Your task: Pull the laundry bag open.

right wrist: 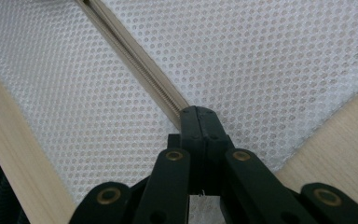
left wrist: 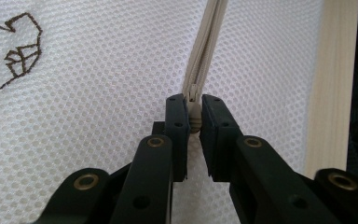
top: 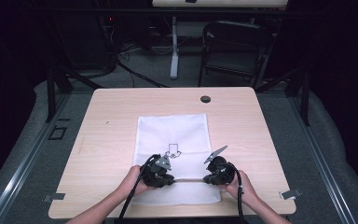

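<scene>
Item: white mesh bag (top: 172,135) w/ zipper, lying flat on the wood table (top: 102,121), near edge toward me, small line drawing (top: 173,150) stitched mid-panel. Zipper (top: 189,178) runs across the bag's near end, btw my two tools. My left gripper (left wrist: 194,122) is pinched narrow on the zipper pull (left wrist: 194,122); pads sit either side of the little ribbed tab, slider (left wrist: 193,91) just ahead of them. My right gripper (right wrist: 199,122) is clamped fully together on the zipper tape's end (right wrist: 179,108), near the bag's corner; can't tell how much fabric is caught btw the pads. Handling, my judgement: v. light, soft, floppy, no stiffness of its own, so it likely bunches and slides on the smooth top unless one end is anchored. Mesh prob. snags, tears if dragged hard; not fragile otherwise. Pull tab is small and slick-looking, easy to lose from the pads. Best holds: tab for travel, tape end for counter-tension, keep the line taut and low. Avoid gripping open mesh.
</scene>
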Tool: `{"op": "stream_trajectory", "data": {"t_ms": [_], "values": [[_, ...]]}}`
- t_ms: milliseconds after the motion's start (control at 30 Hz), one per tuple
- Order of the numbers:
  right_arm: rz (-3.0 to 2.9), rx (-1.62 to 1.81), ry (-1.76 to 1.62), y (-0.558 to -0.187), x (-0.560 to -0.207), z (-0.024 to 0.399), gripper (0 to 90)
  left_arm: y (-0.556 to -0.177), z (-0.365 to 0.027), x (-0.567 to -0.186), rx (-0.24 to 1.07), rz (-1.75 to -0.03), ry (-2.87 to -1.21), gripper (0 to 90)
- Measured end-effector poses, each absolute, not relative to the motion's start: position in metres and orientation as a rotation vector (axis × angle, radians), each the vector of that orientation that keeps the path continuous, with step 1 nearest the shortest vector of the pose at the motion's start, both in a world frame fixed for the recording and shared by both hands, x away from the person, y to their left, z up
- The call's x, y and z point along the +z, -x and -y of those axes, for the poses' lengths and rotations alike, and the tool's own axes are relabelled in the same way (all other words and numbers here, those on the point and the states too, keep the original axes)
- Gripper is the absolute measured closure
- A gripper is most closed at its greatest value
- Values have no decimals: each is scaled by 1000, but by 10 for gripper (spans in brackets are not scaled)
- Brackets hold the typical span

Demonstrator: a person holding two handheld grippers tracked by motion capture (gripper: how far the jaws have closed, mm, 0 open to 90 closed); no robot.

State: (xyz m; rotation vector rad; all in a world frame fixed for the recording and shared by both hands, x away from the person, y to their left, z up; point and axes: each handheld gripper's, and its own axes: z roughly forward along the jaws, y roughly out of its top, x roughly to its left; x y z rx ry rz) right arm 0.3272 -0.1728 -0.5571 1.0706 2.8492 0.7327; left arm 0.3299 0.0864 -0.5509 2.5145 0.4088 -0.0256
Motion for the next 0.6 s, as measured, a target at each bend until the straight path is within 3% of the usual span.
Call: {"op": "stream_trajectory", "data": {"t_ms": [600], "values": [[-2854, 727, -1067, -327, -557, 173, 900, -328, -99, -551, -36, -428, -2510, 815]]}}
